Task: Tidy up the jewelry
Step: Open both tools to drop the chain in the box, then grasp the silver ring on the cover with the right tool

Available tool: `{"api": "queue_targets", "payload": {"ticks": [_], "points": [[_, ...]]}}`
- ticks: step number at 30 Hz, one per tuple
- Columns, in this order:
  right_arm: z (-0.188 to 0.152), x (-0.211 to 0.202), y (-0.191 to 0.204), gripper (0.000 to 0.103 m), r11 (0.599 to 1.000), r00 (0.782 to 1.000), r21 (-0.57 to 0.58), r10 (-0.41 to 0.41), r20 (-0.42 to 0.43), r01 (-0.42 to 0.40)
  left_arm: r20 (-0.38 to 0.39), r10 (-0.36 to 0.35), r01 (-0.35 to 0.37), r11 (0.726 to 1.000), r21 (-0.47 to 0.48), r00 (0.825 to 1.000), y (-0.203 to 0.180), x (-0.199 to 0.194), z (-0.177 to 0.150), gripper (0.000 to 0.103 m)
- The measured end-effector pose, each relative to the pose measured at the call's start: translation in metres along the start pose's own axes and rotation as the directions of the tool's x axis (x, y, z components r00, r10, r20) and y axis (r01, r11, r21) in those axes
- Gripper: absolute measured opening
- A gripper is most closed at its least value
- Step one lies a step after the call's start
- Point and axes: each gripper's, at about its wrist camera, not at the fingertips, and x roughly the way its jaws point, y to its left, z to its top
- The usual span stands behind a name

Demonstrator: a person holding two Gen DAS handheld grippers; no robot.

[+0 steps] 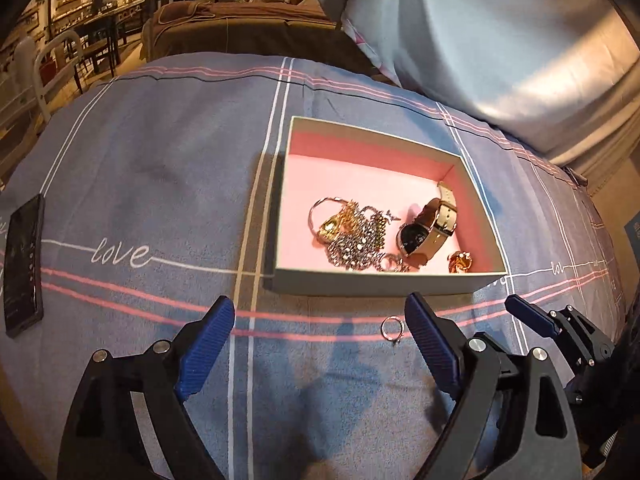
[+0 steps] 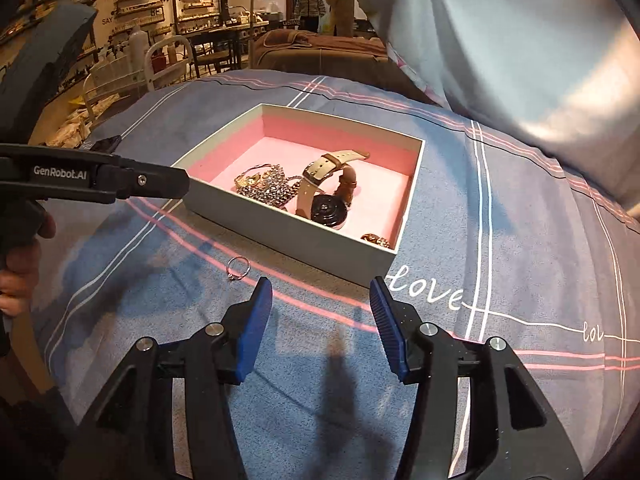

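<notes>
A pink-lined box [image 1: 384,283] [image 2: 280,224] sits on the bed. It holds a watch with a cream strap [image 1: 430,226] [image 2: 326,196], a heap of chains and a bangle [image 1: 352,232] [image 2: 266,186], and a gold piece [image 1: 460,262] [image 2: 376,240]. A small silver ring [image 1: 390,328] [image 2: 238,268] lies on the cover just in front of the box. My left gripper [image 1: 320,320] is open and empty, the ring beside its right finger. My right gripper [image 2: 320,300] is open and empty, the ring to its left; it also shows in the left wrist view [image 1: 528,316].
A black phone [image 1: 22,264] lies at the bed's left edge. A large pale pillow [image 1: 500,40] [image 2: 520,40] rises behind the box on the right. The left gripper's body [image 2: 92,178] reaches in from the left. Beyond the bed stand a chair, shelves and people.
</notes>
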Motion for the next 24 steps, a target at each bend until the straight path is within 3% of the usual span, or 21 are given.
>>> {"api": "queue_targets", "payload": {"ticks": [2, 3, 5, 7, 8, 10, 11, 19, 21, 23, 24], "points": [[-0.004, 0.017, 0.008, 0.051, 0.997, 0.994, -0.005, 0.07, -0.082, -0.071, -0.028, 0.014, -0.015, 1.0, -0.017, 1.0, 0.011, 0.003, -0.014, 0.085], [-0.005, 0.026, 0.015, 0.051, 0.997, 0.993, -0.034, 0.061, -0.099, -0.065, -0.039, 0.02, -0.021, 0.999, -0.026, 0.999, 0.015, 0.005, -0.02, 0.085], [-0.002, 0.045, 0.026, 0.051, 0.994, 0.991, -0.07, 0.075, -0.114, -0.083, -0.054, 0.023, -0.025, 0.999, -0.035, 0.998, 0.021, 0.007, -0.028, 0.085], [0.008, 0.056, 0.034, 0.051, 0.993, 0.994, -0.085, 0.074, -0.076, -0.08, -0.062, 0.032, -0.034, 0.999, -0.033, 0.998, 0.023, 0.008, -0.033, 0.085], [0.011, 0.062, 0.036, 0.045, 0.993, 0.995, -0.087, 0.07, -0.076, -0.077, -0.063, 0.032, -0.034, 0.999, -0.029, 0.997, 0.023, 0.007, -0.034, 0.085], [0.017, 0.068, 0.041, 0.022, 0.992, 0.994, -0.094, 0.075, -0.082, -0.082, -0.058, 0.027, -0.028, 0.999, -0.018, 0.998, 0.02, 0.005, -0.034, 0.085], [0.019, 0.068, 0.044, 0.02, 0.991, 0.993, -0.103, 0.077, -0.092, -0.087, -0.055, 0.026, -0.027, 1.0, -0.01, 0.998, 0.018, 0.004, -0.034, 0.085], [0.008, 0.041, 0.049, 0.02, 0.993, 0.995, -0.091, 0.074, -0.073, -0.081, -0.034, 0.016, -0.015, 0.999, 0.036, 0.999, 0.001, 0.006, -0.027, 0.083], [0.007, 0.035, 0.046, 0.02, 0.994, 0.995, -0.085, 0.068, -0.074, -0.075, -0.019, 0.006, -0.005, 0.998, 0.063, 1.0, -0.008, 0.006, -0.021, 0.071], [0.007, 0.031, 0.043, 0.02, 0.994, 0.995, -0.078, 0.069, -0.069, -0.074, -0.024, 0.003, -0.001, 0.996, 0.092, 1.0, -0.017, 0.01, -0.017, 0.025], [0.007, 0.03, 0.041, 0.02, 0.995, 0.996, -0.072, 0.066, -0.066, -0.071, -0.025, -0.001, 0.003, 0.995, 0.099, 1.0, -0.021, 0.011, -0.015, 0.015]]}}
